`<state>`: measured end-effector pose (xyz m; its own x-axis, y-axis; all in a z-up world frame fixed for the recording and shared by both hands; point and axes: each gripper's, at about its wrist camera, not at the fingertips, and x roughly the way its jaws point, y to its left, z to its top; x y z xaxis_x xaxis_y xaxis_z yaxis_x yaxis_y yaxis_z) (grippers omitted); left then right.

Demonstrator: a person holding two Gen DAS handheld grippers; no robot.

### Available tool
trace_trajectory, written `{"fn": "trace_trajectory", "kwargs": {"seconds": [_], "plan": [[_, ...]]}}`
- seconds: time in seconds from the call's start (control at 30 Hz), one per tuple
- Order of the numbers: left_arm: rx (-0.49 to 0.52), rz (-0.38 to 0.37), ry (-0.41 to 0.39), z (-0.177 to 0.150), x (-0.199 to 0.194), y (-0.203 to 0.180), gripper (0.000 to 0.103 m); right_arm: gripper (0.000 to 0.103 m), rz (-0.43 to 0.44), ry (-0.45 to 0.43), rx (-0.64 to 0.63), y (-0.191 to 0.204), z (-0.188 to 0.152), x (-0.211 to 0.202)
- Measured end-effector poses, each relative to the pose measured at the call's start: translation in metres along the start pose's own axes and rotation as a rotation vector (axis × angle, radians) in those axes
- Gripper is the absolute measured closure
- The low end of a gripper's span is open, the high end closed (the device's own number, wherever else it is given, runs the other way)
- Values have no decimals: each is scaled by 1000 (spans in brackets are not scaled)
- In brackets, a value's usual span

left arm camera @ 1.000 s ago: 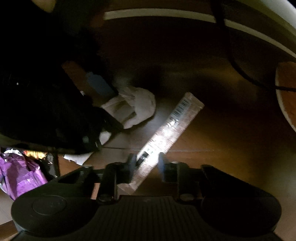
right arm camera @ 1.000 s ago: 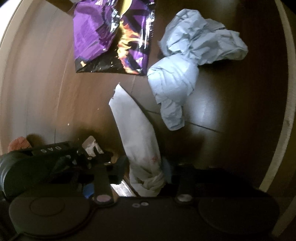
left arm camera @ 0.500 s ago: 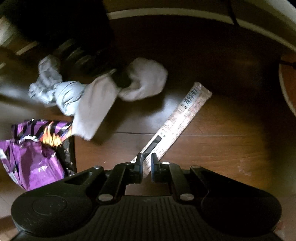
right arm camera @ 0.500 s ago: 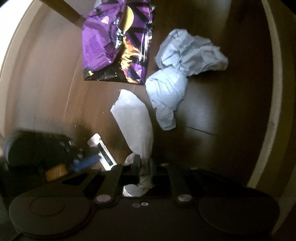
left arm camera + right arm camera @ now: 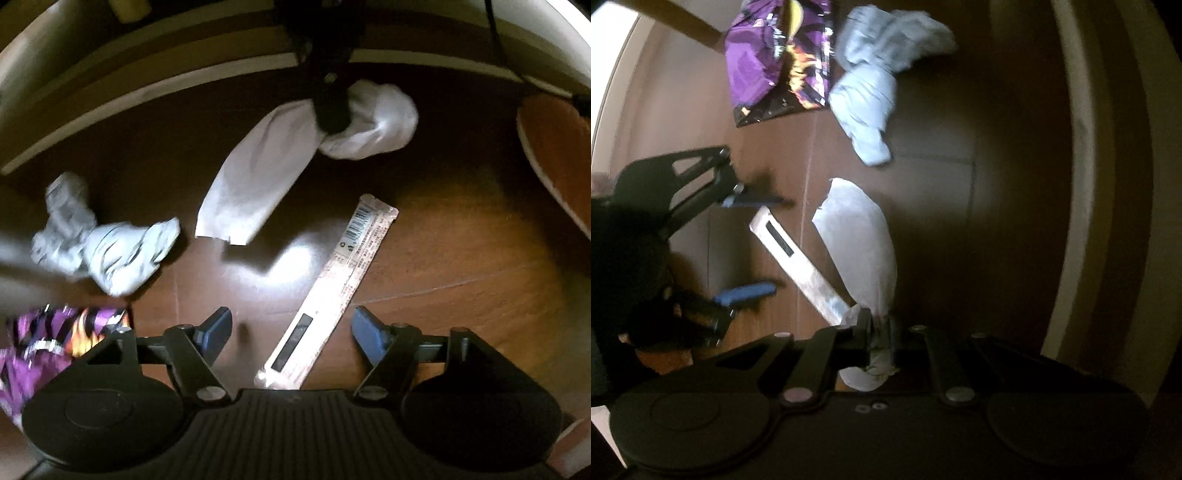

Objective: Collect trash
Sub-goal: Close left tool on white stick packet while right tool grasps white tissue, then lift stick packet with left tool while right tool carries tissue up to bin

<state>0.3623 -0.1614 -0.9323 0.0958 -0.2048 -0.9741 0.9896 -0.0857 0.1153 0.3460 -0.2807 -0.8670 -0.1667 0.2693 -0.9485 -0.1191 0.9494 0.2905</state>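
Note:
A long silvery wrapper strip (image 5: 332,288) (image 5: 798,258) lies on the dark wood floor. My left gripper (image 5: 291,328) (image 5: 750,247) hangs over its near end. Its jaws are opening, and the blue pads (image 5: 218,325) stand well clear of the strip on either side. My right gripper (image 5: 881,328) (image 5: 330,107) is shut on the bunched end of a white paper napkin (image 5: 860,243) (image 5: 258,177), which hangs from it above the floor. A crumpled pale blue paper (image 5: 103,251) (image 5: 875,85) and a purple chip bag (image 5: 55,339) (image 5: 779,62) lie on the floor.
A pale baseboard (image 5: 147,85) (image 5: 1082,184) runs along the far edge of the floor. A brown rounded object with a pale rim (image 5: 554,166) sits at the right. A black cable (image 5: 498,37) crosses the top right corner. A wooden leg (image 5: 683,22) stands near the chip bag.
My left gripper closed on the wrapper strip, then opened wide, leaving it on the floor. My right gripper shut on the white napkin and lifted it up and away.

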Motion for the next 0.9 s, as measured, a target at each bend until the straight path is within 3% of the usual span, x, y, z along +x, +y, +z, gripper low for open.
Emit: {"fn": "trace_trajectory", "kwargs": {"seconds": [0.27,0.47,0.53,0.57,0.6,0.77,0.9], "plan": [[70,-77,17,10,22,-3,33,93,61,-17,73,-6,-16,-11],[100,-81,5,15,16,-21,47,93,59,-6,53,-4,-16,-11],[75,-77,7,17,18,-19,55,93,58,-3,42,-4,-15,-12],[61,-71,6,22,20,-22,70,93,54,-4,36,-3,-14,-11],[38,-67,10,25,20,-22,75,93,53,-6,32,-3,-13,-11],[-18,-58,37,31,22,-17,79,93,57,-18,22,-4,-11,-14],[-160,-68,56,29,9,-4,80,94,62,-48,21,-4,-6,-20]]}}
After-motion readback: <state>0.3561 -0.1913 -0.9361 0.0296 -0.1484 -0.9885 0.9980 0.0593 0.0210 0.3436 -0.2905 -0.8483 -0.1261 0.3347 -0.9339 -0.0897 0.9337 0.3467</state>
